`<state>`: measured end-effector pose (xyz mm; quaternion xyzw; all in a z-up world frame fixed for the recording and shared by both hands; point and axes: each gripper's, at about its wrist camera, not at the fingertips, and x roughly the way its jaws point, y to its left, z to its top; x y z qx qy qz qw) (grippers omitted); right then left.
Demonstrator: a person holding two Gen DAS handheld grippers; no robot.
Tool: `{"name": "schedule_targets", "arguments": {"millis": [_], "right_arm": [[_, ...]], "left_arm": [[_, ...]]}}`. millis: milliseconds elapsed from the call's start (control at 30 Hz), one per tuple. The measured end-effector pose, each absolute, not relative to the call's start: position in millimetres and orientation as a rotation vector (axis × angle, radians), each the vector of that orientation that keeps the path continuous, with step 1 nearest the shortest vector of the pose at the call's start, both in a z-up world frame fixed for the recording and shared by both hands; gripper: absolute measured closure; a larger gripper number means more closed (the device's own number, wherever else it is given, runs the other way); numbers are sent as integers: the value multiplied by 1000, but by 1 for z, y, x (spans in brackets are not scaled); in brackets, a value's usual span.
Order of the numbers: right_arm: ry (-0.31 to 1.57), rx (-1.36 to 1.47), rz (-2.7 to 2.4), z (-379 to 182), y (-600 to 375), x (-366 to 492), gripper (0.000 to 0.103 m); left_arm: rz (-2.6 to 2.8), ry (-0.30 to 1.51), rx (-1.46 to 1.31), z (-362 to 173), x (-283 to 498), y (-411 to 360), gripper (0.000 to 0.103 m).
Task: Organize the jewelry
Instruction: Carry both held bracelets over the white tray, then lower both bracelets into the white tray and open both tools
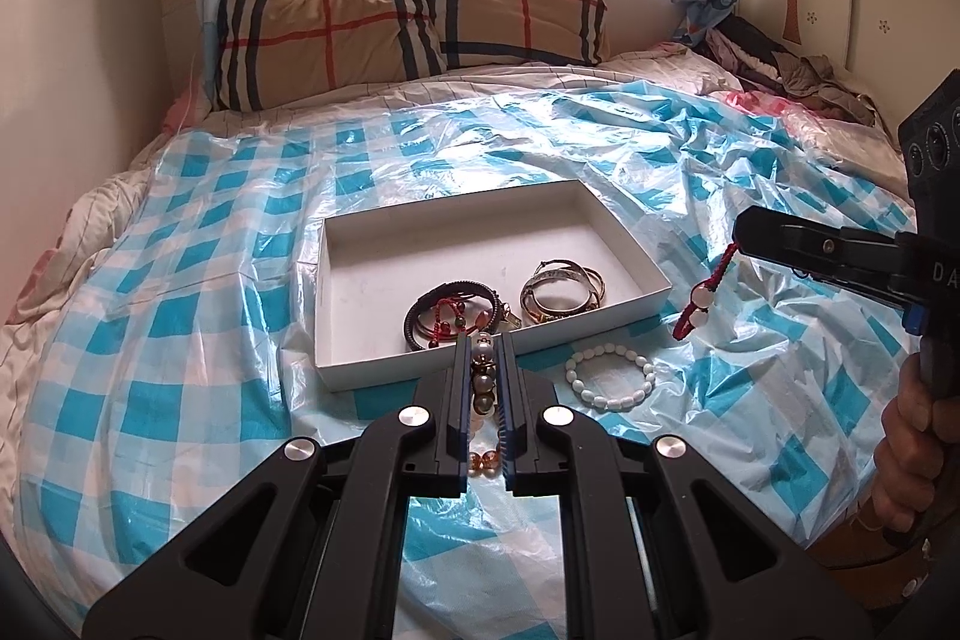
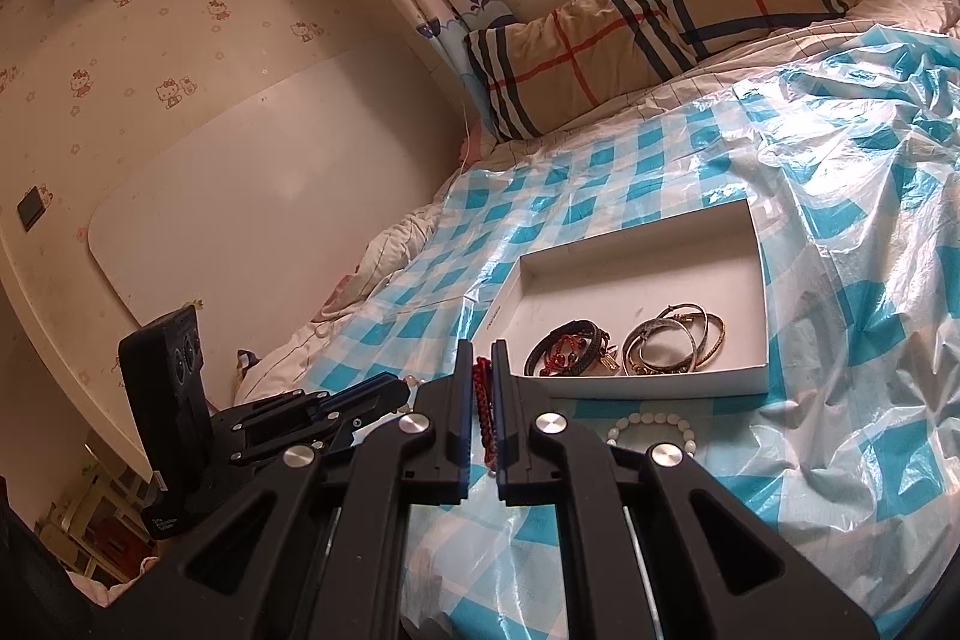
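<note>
A shallow white box [image 1: 624, 307] [image 2: 708, 381] lies on the checked plastic sheet and holds dark cord bracelets [image 1: 447, 313] [image 2: 567, 349] and metal bangles [image 1: 561, 295] [image 2: 672, 343]. My left gripper [image 1: 485, 349] is shut on a beaded bracelet [image 1: 483, 388] just in front of the box's near wall. My right gripper [image 2: 482, 352] is shut on a red cord bracelet [image 2: 483, 418]; in the left wrist view that bracelet [image 1: 702, 301] hangs with white beads right of the box. A white bead bracelet [image 1: 612, 379] [image 2: 651, 430] lies on the sheet before the box.
The blue-and-white plastic sheet [image 1: 210, 340] [image 2: 870, 280] covers a bed. A plaid pillow [image 1: 408, 34] [image 2: 660, 22] lies at the head under a window. Crumpled clothes [image 1: 798, 76] sit at the far right. A white board [image 2: 240, 202] leans on the left wall.
</note>
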<state>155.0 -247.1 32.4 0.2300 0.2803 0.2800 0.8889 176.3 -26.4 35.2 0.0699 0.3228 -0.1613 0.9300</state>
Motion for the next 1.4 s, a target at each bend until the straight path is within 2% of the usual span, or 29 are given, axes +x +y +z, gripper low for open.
{"name": "schedule_targets", "arguments": {"millis": [1400], "right_arm": [[585, 438, 544, 16, -237, 247, 96]], "left_arm": [[-336, 583, 145, 34, 259, -43, 96]]}}
